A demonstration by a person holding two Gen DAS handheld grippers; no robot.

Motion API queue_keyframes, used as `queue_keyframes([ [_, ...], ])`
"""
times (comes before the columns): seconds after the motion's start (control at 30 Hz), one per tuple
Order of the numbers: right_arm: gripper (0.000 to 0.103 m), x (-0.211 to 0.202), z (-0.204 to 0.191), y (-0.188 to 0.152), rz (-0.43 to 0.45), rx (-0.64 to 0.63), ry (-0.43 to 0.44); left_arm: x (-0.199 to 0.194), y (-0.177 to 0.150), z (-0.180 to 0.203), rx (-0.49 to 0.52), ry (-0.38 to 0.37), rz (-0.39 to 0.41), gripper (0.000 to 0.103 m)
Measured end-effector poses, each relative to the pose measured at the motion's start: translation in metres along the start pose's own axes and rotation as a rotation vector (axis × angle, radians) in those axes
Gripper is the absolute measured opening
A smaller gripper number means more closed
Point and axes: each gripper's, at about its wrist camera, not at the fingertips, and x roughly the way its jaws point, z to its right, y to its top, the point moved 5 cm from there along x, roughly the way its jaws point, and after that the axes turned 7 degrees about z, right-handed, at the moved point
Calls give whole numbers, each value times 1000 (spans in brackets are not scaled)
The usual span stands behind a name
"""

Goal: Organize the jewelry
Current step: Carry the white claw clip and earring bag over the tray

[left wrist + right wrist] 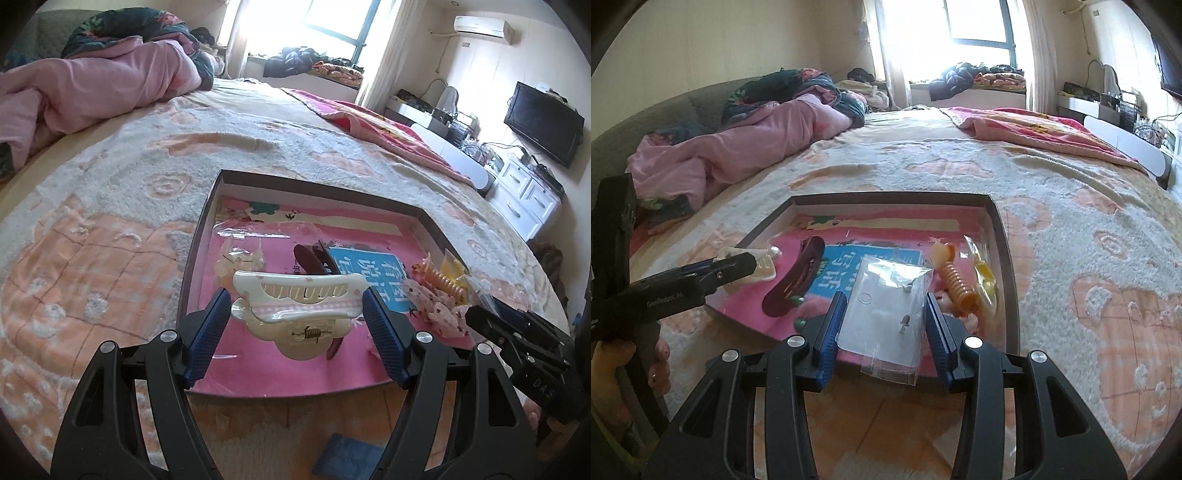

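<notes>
Left wrist view: the left tongs [295, 314] stand fairly wide, their blue pads pressed on the two ends of a cream claw clip [297, 306], which hangs between them above the near part of a shallow box [424, 218]. The box sits on the bed [129, 206], its floor lined with pink printed paper. Past the clip, just beyond the tips, lies a maroon clip [308, 256]. Further left of that is a clear packet [242, 251]. Off to the right of the tongs, against the box's right wall, lie an orange claw clip [441, 280] and a floral scrunchie [436, 306]. The right tongs [491, 317] enter from the right edge, over the scrunchie.

In the right wrist view, the right tongs [886, 325] are about half closed, gripping a small clear bag [886, 314] by its two sides. The bag holds a thin ring and what look like small studs, though they are too small to be sure. It hangs over the box's near edge. Left of the tips lies the maroon clip [794, 280]; right of them the orange clip [956, 284] and a yellow packet [984, 273] lie along the right wall. Far left, the left tongs [746, 264] carry the cream clip [764, 264], held by a hand [613, 369] at the lower left.
</notes>
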Motion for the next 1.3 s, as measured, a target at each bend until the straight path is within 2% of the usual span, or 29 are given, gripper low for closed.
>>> queue_keyframes([
  [0.73,41,54,-19,11,-92,-55,-8,18,4,-3,-21,-19,-18,64],
  [1.3,47,54,-19,3,-114,-48,9,26,1,-2,7,-7,-48,65],
])
